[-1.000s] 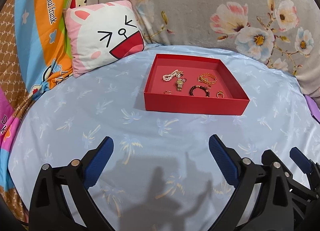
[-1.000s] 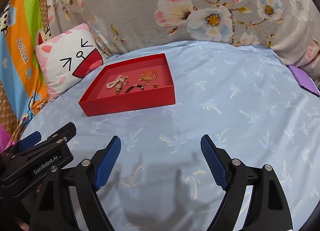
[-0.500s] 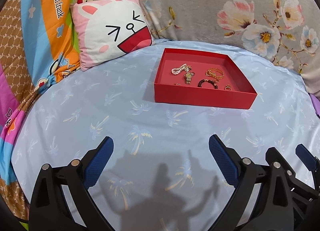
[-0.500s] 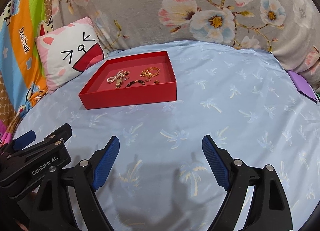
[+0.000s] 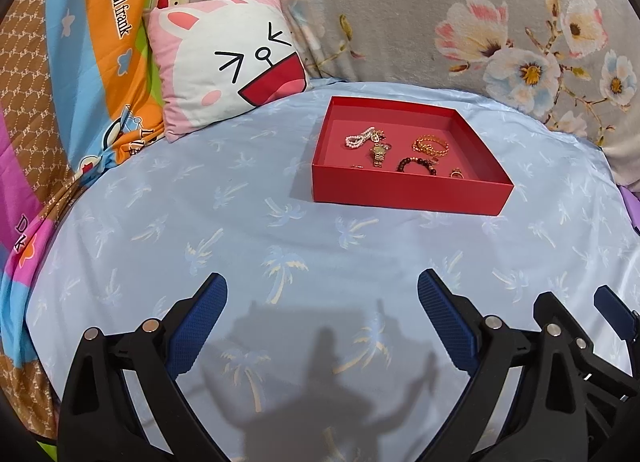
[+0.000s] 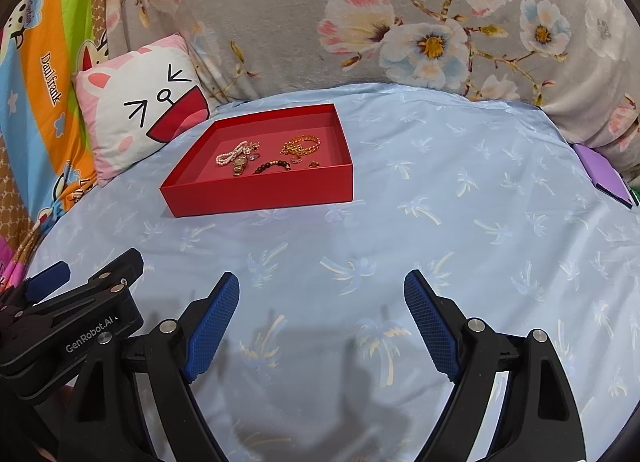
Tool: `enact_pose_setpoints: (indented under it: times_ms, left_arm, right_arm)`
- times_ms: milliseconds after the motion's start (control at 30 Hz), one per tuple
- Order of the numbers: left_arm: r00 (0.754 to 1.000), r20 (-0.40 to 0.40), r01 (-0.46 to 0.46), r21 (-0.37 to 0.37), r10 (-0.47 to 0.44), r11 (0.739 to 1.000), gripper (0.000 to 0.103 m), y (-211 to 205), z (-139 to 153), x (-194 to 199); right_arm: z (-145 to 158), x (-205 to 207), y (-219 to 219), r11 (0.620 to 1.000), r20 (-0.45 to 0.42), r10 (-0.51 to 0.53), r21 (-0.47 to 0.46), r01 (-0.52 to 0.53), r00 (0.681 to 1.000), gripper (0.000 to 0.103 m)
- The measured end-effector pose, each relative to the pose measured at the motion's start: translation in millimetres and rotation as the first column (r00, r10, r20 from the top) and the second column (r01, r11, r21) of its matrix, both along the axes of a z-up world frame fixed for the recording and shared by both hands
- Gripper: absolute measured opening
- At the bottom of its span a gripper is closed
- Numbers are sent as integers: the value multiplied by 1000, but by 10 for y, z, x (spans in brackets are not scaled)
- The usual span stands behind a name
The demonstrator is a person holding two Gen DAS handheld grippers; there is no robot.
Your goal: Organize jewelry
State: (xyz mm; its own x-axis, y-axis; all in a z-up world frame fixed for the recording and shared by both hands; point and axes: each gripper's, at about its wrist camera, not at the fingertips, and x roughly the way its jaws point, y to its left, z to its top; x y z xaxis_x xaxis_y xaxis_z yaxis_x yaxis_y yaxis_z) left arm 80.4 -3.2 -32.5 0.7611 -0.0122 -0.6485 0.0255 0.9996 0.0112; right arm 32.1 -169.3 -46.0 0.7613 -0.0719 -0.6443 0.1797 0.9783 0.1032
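Jewelry sits in the red tray (image 5: 408, 192) at 12 o'clock from the left gripper (image 5: 322, 314), 11 o'clock from the right gripper (image 6: 321, 308). Both grippers' jaws spread wide, nothing between them, well short of the tray. Pearl bracelet (image 5: 359, 138), gold chain (image 5: 430, 144), dark bead bracelet (image 5: 416, 163), watch (image 5: 378, 154): probably light, limp, slippery, snag-prone. Pinch across one strand, not a pile.

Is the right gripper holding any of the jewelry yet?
No, the right gripper stands open and empty over the blue sheet, while the jewelry lies in the red tray.
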Motion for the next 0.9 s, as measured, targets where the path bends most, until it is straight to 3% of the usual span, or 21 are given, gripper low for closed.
enact_pose_setpoints:
  times_ms: [900]
  left_arm:
    - [1000, -4, -9, -1, 9, 1000, 94, 57, 5, -37]
  right_arm:
    - [19, -35, 39, 1000, 1, 9, -11, -9, 1000, 83]
